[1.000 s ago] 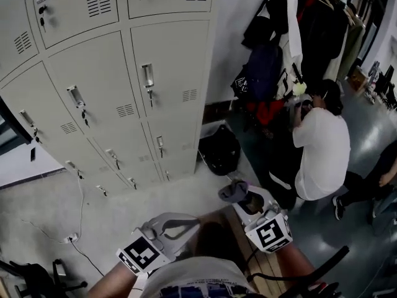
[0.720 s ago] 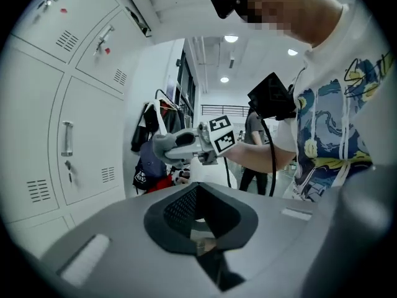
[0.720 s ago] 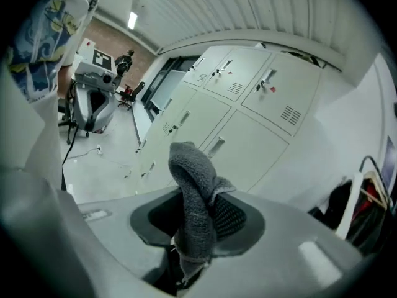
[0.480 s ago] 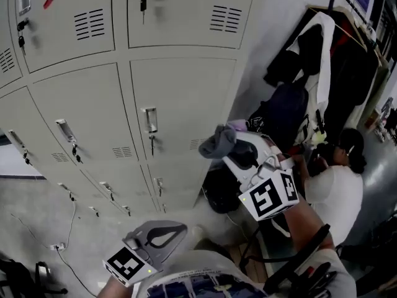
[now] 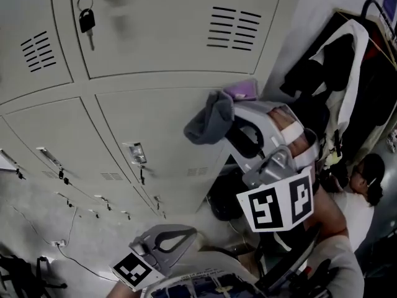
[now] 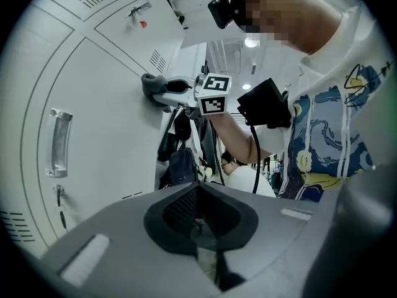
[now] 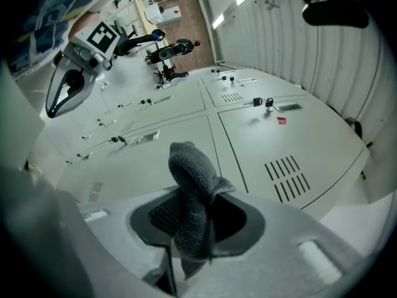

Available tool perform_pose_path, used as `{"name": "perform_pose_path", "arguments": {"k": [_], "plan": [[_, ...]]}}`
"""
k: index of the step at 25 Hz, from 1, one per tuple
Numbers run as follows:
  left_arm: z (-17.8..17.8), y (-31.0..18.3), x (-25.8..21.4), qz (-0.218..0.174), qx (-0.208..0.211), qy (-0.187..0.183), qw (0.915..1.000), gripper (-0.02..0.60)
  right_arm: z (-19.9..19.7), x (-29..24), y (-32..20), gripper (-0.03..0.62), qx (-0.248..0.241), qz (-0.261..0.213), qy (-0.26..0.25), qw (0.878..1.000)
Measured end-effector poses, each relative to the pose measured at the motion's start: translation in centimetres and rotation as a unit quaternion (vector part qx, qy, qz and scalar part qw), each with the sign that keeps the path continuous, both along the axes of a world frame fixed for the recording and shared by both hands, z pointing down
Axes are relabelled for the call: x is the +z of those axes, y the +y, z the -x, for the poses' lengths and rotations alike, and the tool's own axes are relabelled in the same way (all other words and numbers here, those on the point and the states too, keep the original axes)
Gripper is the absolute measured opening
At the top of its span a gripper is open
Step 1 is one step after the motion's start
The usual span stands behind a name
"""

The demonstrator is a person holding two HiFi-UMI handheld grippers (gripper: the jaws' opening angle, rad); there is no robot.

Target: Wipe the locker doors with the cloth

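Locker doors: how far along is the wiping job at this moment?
Done: the right tongs grip the cloth. In hand: the cloth is at one locker door, seemingly touching it. Remaining: wiping the doors; no wiped patch shows. The left tongs are shut, empty.

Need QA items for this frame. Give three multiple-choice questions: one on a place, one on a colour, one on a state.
1. Where is the cloth?
A. raised by a locker door
B. held down low
C. dropped, unheld

2. What colour is the cloth?
A. red
B. grey
C. yellow

3. How is the left gripper?
A. shut, empty
B. wide open
C. shut on the cloth

Answers:
1 A, the right gripper holds it up near the door.
2 B, its folds look grey in every view.
3 A, its jaws meet with nothing between them.
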State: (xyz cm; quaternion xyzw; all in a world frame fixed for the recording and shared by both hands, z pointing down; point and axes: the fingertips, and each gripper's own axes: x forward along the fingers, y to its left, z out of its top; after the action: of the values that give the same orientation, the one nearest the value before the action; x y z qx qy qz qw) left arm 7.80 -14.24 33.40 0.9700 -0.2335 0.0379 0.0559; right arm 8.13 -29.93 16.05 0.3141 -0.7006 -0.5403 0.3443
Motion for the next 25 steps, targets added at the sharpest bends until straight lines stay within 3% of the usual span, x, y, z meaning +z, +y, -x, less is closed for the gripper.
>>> {"name": "perform_pose_path", "arguments": {"k": [5, 11, 25], "plan": [[1.0, -0.1, 0.6, -0.004, 0.006, -0.024, 0.9997, 0.003, 0.2, 1.2, -1.1, 0.114, 0.007, 0.000, -0.023, 1.000], [2.3, 1.1, 1.4, 0.012, 0.007, -0.032, 0.9994, 0.003, 0.4, 4.8, -1.2, 0.114, 0.022, 0.031, -0.030, 0.999], [2.6, 3.2, 2.5, 0.022, 0.005, -0.034, 0.9991, 0.003, -0.7, 19.3, -1.5, 0.114, 0.044, 0.133, -0.006, 0.990]]}}
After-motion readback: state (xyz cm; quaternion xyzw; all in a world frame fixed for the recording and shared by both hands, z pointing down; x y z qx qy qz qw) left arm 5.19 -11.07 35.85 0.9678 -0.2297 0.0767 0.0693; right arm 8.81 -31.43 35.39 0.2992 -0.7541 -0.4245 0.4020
